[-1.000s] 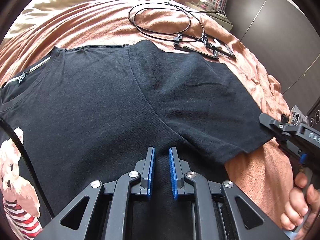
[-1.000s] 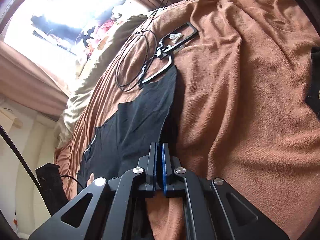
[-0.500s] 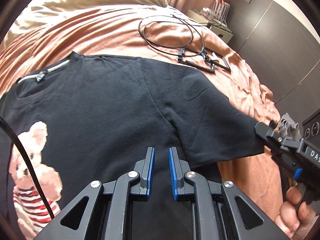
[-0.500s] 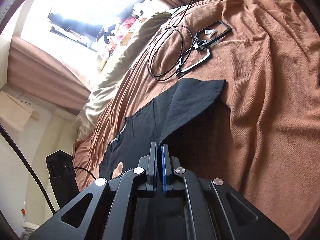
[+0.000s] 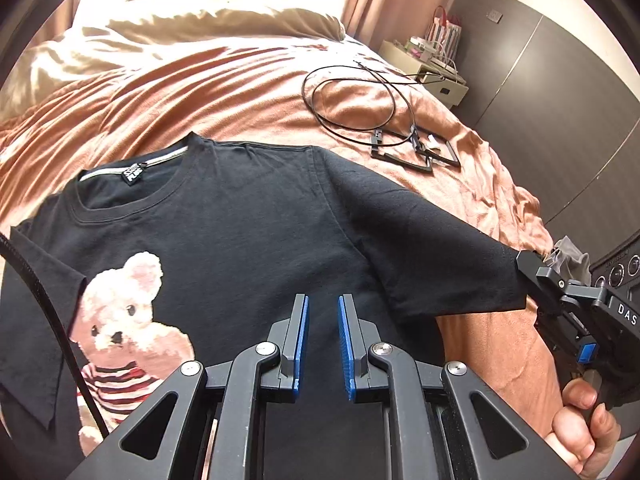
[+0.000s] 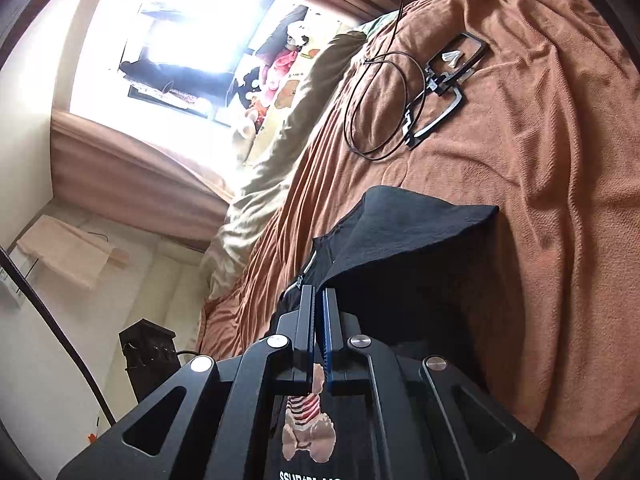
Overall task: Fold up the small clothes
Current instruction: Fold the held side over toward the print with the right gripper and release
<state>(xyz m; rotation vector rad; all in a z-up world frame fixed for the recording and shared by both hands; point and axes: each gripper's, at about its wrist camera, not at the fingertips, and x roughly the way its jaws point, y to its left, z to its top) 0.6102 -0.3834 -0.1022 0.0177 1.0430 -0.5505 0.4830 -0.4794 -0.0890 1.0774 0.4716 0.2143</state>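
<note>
The right gripper (image 5: 524,268), clamped shut on the black T-shirt's (image 5: 240,240) sleeve hem, lifted it off the bed (image 5: 240,92); left gripper (image 5: 322,344) hovered over the shirt, slightly parted, empty; next, probably folding the sleeve inward

The left gripper (image 5: 322,340) points steeply down, its blue pads a narrow gap apart with nothing between them. The right gripper (image 6: 319,336) points nearly level, jaws closed together on the sleeve (image 5: 440,256) edge and holding it raised. A hand (image 5: 582,426) wraps the right gripper's handle, fingers curled around it.
</note>
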